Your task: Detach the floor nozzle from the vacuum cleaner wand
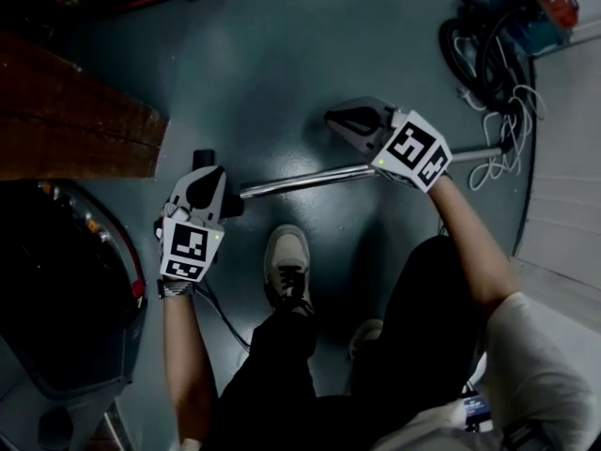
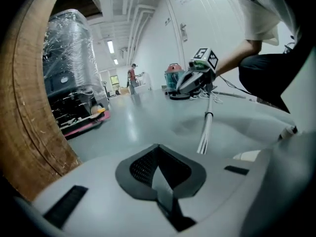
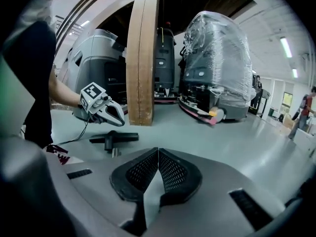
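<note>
1. L gripper [image 1: 208,175]: jaws together, nothing between them. Black mesh-textured pads [image 2: 142,168] met in a V.
2. R gripper [image 1: 340,118]: jaws together, empty. Same mesh pads.
3. Wand [image 1: 300,180]: slim shiny metal tube. It lay on the glossy grey floor [image 1: 282,64], running from L gripper to below R gripper.
4. Floor nozzle [image 3: 114,138]: matte black T-shape, on floor just below L gripper tip.

Wand [image 1: 310,178] lies across the floor [image 1: 282,54], floor nozzle [image 1: 232,205] at its left end, shoe [image 1: 286,266] just before it. Vacuum cleaner [image 1: 526,17] sits behind, far right. Wooden beam [image 1: 75,125] stands left of the nozzle.
</note>
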`<action>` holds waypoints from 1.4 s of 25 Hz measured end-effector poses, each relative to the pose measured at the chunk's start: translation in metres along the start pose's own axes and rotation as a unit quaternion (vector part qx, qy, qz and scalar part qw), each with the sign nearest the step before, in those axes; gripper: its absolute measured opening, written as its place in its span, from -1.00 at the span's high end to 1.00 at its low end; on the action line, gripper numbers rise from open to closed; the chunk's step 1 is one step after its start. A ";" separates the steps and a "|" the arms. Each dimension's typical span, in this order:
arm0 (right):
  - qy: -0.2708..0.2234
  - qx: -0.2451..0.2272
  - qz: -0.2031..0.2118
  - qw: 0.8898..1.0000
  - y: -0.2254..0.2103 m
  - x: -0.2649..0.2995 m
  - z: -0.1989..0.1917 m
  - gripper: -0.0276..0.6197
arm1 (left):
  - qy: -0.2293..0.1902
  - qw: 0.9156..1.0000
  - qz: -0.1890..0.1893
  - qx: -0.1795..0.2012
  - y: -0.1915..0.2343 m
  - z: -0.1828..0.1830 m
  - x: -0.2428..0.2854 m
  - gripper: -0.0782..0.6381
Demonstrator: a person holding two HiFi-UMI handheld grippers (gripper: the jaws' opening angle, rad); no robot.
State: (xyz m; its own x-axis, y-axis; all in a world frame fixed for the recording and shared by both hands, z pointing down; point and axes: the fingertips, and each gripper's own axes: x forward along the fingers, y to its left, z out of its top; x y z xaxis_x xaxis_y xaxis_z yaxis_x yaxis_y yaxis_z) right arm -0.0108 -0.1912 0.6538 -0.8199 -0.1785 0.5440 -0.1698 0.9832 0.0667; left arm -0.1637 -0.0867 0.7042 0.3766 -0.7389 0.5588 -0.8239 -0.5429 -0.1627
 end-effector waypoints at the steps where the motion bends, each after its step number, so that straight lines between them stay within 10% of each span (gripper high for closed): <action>1: -0.004 -0.001 -0.006 1.000 -0.001 -0.001 0.005 0.82 | -0.010 1.000 0.004 -0.007 0.003 0.009 0.001 0.78; 9: -0.083 0.072 -0.097 0.989 -0.039 -0.046 0.057 0.82 | -0.070 0.996 0.047 0.026 0.032 0.095 -0.003 0.78; 23: -0.183 0.007 -0.192 0.964 -0.060 -0.116 0.163 0.83 | -0.200 0.970 0.141 -0.001 0.097 0.269 -0.033 0.78; 35: -0.153 -0.018 -0.198 0.968 -0.070 -0.116 0.155 0.83 | -0.179 0.972 0.149 0.040 0.083 0.267 -0.017 0.78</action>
State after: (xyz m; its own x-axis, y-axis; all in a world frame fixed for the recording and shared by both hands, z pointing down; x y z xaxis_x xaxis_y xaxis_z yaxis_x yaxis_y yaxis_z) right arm 0.0114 -0.2455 0.4568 -0.8195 -0.5383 0.1967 -0.4885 0.8355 0.2517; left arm -0.1257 -0.2255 0.4641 0.2617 -0.9518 0.1600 -0.8891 -0.3022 -0.3437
